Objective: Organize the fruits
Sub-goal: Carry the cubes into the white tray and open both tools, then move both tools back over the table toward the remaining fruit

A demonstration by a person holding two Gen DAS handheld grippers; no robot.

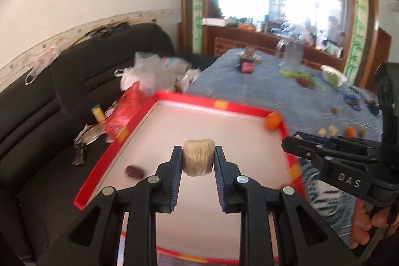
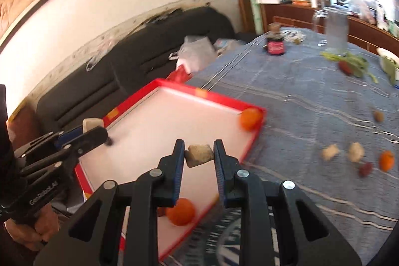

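Beige chunks (image 1: 198,156) sit clamped in both my grippers, left gripper (image 1: 198,161) and right gripper (image 2: 199,156), each hovering over the red-rimmed tray (image 1: 222,105) filling mid-frame, its white floor directly below, the right one nearer the orange (image 2: 250,118) corner.

Each fisheye rides on its own gripper, looking forward and downward along the fingers, close above the red-rimmed tray (image 1: 217,104) (image 2: 219,97). Both views share the tray, the blue-covered tabletop (image 1: 274,89) (image 2: 299,91) and the dark sofa (image 1: 74,66) (image 2: 149,49); each catches the other gripper at its edge.
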